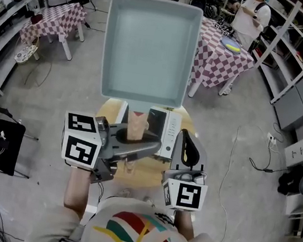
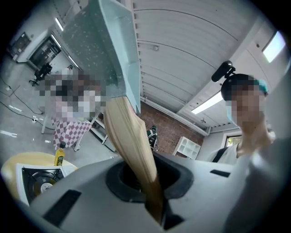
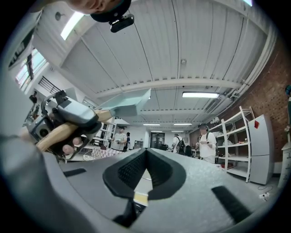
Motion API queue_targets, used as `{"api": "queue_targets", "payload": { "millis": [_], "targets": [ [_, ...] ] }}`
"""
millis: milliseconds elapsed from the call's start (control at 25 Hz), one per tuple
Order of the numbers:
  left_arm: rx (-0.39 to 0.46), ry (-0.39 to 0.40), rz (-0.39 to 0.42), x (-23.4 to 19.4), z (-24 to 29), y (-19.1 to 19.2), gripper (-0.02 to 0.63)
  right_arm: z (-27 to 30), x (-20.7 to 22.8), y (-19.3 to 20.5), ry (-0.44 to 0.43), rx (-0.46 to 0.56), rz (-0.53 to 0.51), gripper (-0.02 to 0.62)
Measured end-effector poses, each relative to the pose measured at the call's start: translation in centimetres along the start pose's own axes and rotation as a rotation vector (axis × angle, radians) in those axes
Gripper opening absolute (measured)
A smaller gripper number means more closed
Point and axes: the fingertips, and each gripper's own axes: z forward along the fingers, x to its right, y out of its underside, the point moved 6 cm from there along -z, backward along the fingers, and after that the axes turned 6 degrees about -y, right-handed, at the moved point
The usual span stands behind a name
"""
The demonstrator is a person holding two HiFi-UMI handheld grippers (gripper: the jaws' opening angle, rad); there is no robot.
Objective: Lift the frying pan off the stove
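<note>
The square pale-teal frying pan hangs high in the air, close under the head camera, well above the white portable stove. Its wooden handle runs down into my left gripper, which is shut on it. In the left gripper view the handle passes between the jaws of the left gripper, and the pan rises to the upper left, with the stove far below. My right gripper is beside it on the right, shut and holding nothing. The right gripper view shows the pan and the left gripper at its left.
The stove stands on a small round yellow table, next to an oil bottle. Checkered tables with people near them stand behind. Metal shelving lines the right side, and cables lie on the floor.
</note>
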Motion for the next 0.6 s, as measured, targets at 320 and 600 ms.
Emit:
{"api": "queue_targets", "payload": {
  "millis": [320,600],
  "targets": [
    [0.015,-0.033,0.017,0.2,-0.1,-0.6,0.025,0.4,0.4,-0.4,-0.013,0.002,0.019,-0.003],
    [0.018,-0.037,0.023,0.4,-0.1,-0.6,0.026,0.3,1.1,-0.5,-0.004,0.023,-0.021,-0.003]
  ]
}}
